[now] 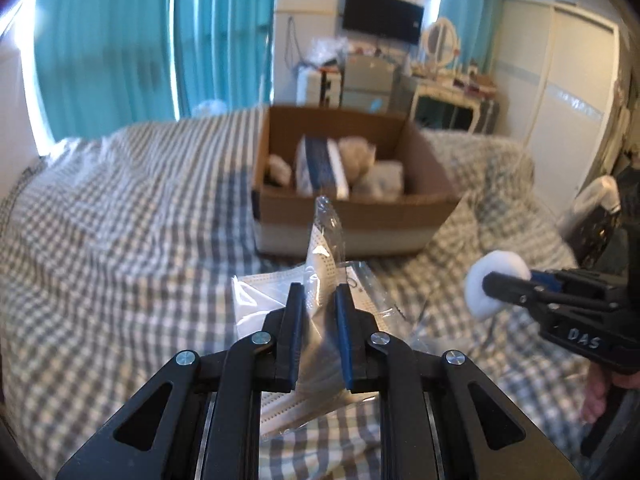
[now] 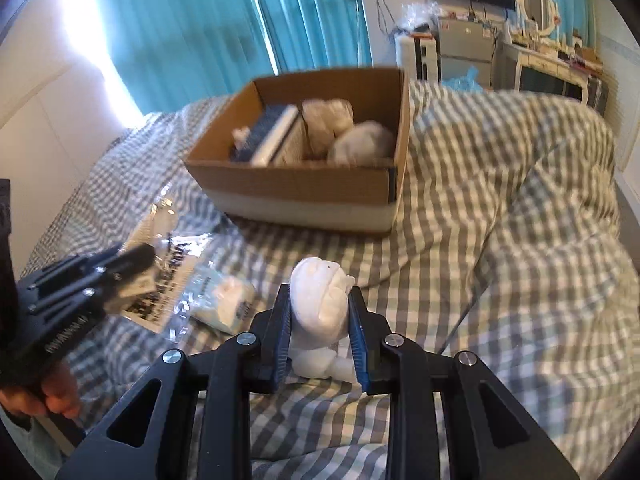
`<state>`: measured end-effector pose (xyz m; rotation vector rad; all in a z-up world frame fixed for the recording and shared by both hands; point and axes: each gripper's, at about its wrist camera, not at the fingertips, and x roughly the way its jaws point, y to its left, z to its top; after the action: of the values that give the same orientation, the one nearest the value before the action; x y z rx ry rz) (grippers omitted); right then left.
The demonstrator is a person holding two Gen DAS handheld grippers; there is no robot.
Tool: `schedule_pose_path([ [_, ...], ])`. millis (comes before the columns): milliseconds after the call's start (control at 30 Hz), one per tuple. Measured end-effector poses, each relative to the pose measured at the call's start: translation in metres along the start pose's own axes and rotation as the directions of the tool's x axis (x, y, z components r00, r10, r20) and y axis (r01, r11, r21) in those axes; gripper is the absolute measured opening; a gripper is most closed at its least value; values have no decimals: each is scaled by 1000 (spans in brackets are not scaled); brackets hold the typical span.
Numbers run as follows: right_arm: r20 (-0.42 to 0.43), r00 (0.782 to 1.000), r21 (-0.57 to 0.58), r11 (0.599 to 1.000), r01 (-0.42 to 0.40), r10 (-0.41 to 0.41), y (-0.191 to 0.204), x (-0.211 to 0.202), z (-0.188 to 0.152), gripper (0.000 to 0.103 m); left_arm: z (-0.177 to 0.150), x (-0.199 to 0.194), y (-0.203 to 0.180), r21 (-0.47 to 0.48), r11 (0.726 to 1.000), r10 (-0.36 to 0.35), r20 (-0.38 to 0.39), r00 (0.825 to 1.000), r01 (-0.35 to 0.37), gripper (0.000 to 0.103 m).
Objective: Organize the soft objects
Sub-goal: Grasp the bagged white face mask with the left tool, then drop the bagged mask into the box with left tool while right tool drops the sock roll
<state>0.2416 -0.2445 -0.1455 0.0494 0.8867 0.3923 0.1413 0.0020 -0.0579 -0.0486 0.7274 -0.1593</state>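
Both grippers hold tight, the left gripper (image 1: 318, 294) on the mask bag (image 1: 320, 280), the right gripper (image 2: 320, 300) on the white wad (image 2: 320, 304), so lift high over the box (image 2: 304, 188) rim before letting go.

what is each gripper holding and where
Left gripper pinches the clear plastic pack of white face masks at its middle; right gripper clamps the white round cotton pad across its sides.

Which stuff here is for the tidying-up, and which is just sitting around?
For the tidying: cardboard box, bag of face masks in the left gripper, white soft toy in the right gripper.

Just sitting around: curtains, TV, round mirror.
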Motion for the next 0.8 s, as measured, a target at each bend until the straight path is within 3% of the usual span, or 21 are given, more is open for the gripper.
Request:
schedule_pose_path([
  [233, 96, 995, -54, 998, 32, -27, 18, -58, 21, 26, 43, -50, 4, 10, 999, -36, 104, 994, 35, 15],
  [367, 167, 985, -107, 993, 53, -34, 35, -100, 47, 26, 69, -67, 4, 50, 999, -5, 136, 991, -2, 15],
  [467, 175, 985, -141, 989, 33, -8, 45, -117, 71, 26, 90, -71, -1, 97, 995, 15, 171, 985, -31, 15],
  [633, 189, 980, -156, 987, -35, 65, 52, -131, 120, 26, 121, -49, -10, 118, 992, 14, 189, 982, -37, 15],
  [800, 207, 977, -179, 984, -14, 52, 50, -114, 162, 26, 137, 10, -23, 142, 990, -21, 149, 989, 0, 15],
])
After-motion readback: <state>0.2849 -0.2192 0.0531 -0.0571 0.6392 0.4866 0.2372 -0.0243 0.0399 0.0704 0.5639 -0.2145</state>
